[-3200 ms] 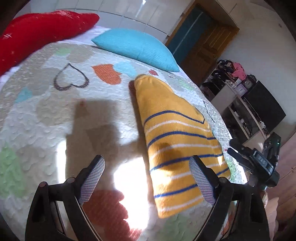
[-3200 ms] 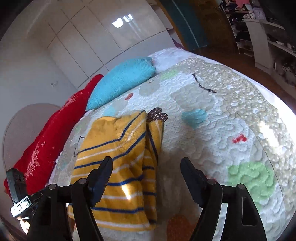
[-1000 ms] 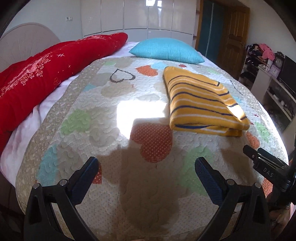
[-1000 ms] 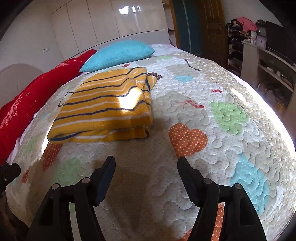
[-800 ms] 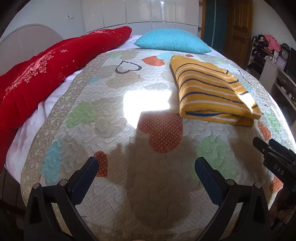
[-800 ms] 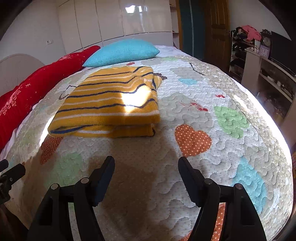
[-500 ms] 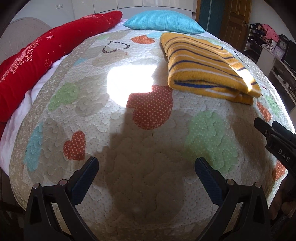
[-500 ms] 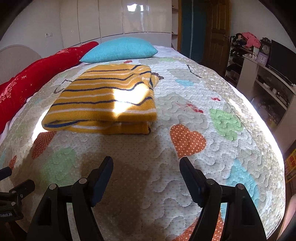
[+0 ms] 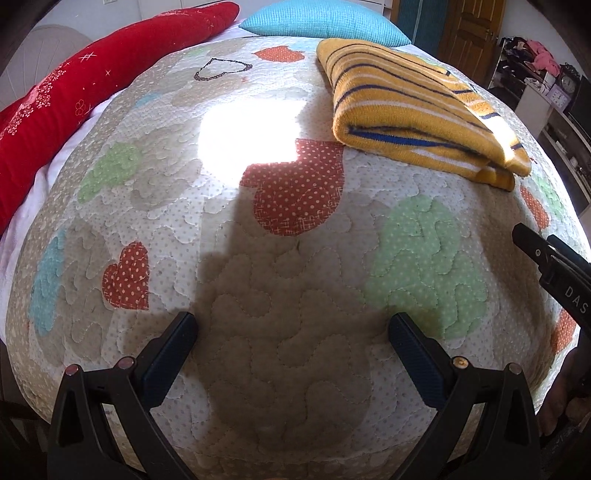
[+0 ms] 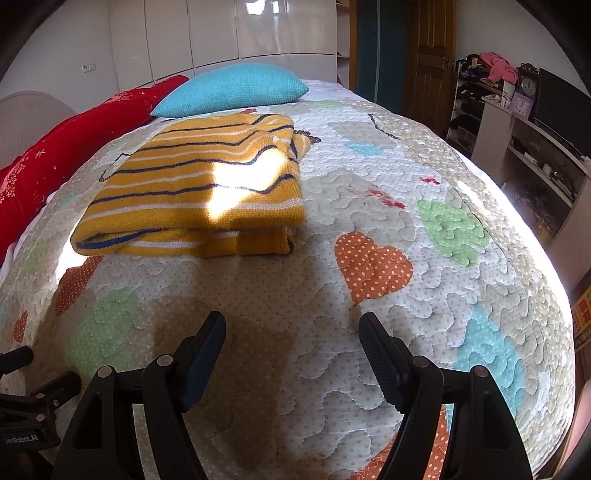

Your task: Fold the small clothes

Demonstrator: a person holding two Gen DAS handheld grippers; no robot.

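Bed (image 10: 461, 280) carried a quilted cover, pale with heart patches in orange, green, teal and grey. Yellow striped sweater (image 10: 207, 184) lay folded flat on the quilt, roughly mid-bed toward the pillows, a sun patch across its top. In the left wrist view the same sweater (image 9: 413, 110) sat up and right of a big orange dotted heart, with a bright sun patch on the quilt just left of it.

Teal pillow (image 10: 232, 88) was just behind the sweater at the bed's head. Red blanket (image 10: 55, 158) ran along the bed's edge left of the sweater. White glossy wardrobe doors (image 10: 221, 29) stood behind the pillow; a wooden door (image 10: 432, 55) right of those. Shelving (image 10: 535, 147) with clutter and a clock stood off the bed's right side.

Left claw (image 9: 293, 339) was spread wide, empty, over bare quilt well short of the sweater. Right claw (image 10: 291, 336) was also spread, nothing between the jaws, near side of the sweater, apart from it.
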